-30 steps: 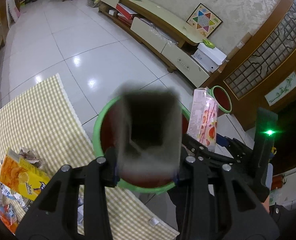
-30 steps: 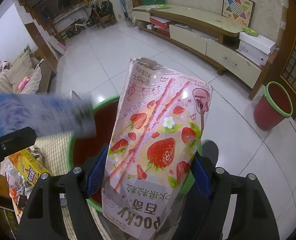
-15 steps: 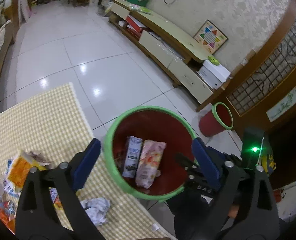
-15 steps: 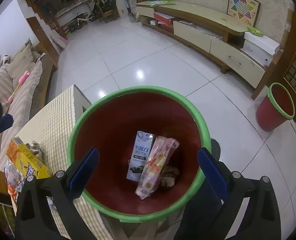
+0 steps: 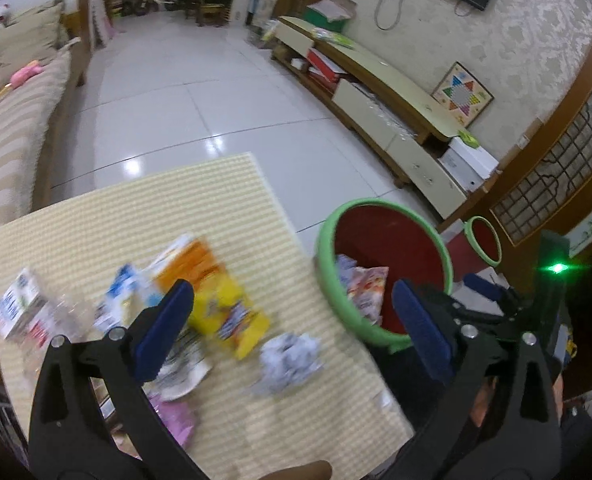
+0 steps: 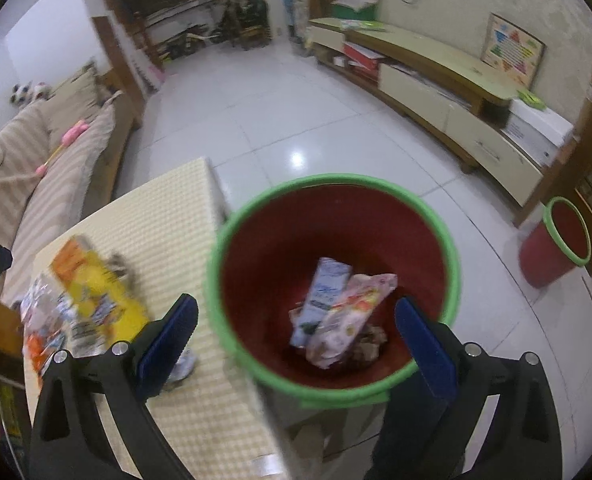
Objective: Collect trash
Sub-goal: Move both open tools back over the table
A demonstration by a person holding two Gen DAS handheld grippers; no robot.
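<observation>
The worktop (image 5: 224, 200), covered in a yellow-and-white checked cloth, now fills the left wrist view, where a second ago that camera looked straight down into the round red plastic bin with the green rim (image 6: 335, 280). The bin stands on the floor just beside the worktop's edge. It now holds the two items that were clamped above it a second ago: the blue-and-white carton (image 6: 321, 294) and the pink strawberry biscuit-stick packet (image 6: 351, 320), lying side by side on crumpled scraps at the bottom.

Both drops are done. The left claw (image 5: 292, 332) has let go and its jaws are opening to their widest with nothing between them. It has swung away from the bin toward the heap left on the cloth. The right claw (image 6: 296, 340) also stands wide and empty, above the bin's near rim.

Plenty remains to collect: an orange-and-yellow snack bag (image 5: 216, 296), a pile of small white-and-blue cartons and wrappers (image 5: 68, 312), and a crumpled ball of white paper (image 5: 290, 360). The ball lies nearest the left claw, so it looks the likely next pick.
</observation>
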